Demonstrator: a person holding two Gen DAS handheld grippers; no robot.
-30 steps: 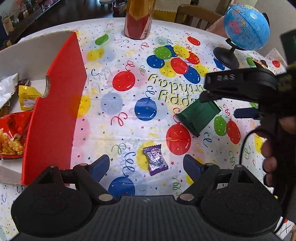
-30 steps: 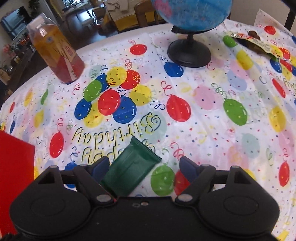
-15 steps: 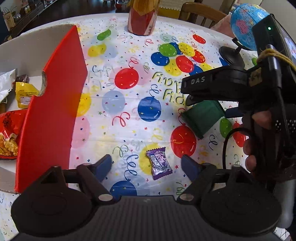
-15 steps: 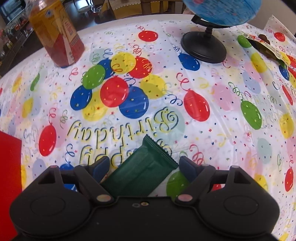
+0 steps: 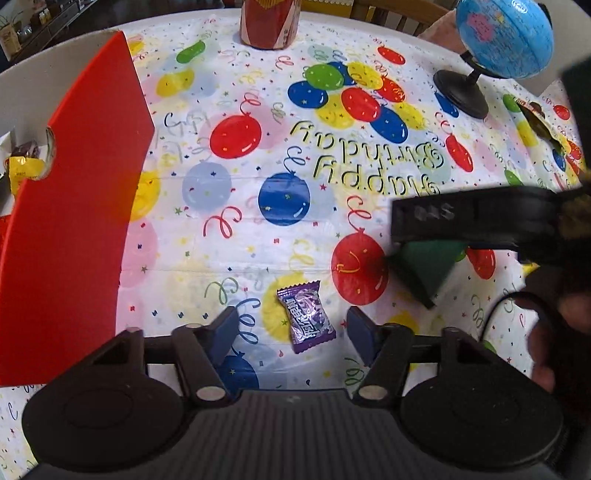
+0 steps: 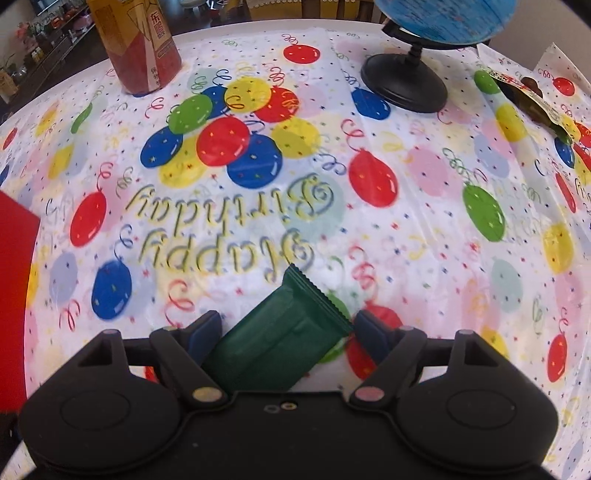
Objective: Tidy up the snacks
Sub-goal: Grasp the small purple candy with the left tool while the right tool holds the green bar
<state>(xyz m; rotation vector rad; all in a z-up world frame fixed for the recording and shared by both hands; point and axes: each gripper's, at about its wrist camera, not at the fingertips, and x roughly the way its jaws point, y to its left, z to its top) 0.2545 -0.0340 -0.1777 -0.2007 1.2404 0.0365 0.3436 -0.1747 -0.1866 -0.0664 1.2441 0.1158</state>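
Both grippers gape wide, holding nothing: right gripper (image 6: 286,328) should straddle the green packet (image 6: 280,341) squarely, left gripper (image 5: 291,328) the purple candy (image 5: 306,320)

Home dining room: birthday tablecloth (image 6: 424,236); wooden chair (image 5: 388,14).

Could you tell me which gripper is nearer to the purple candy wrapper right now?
Left. The left gripper has its open fingers on either side of the purple candy wrapper, while the right gripper is off to its right, straddling the green packet.
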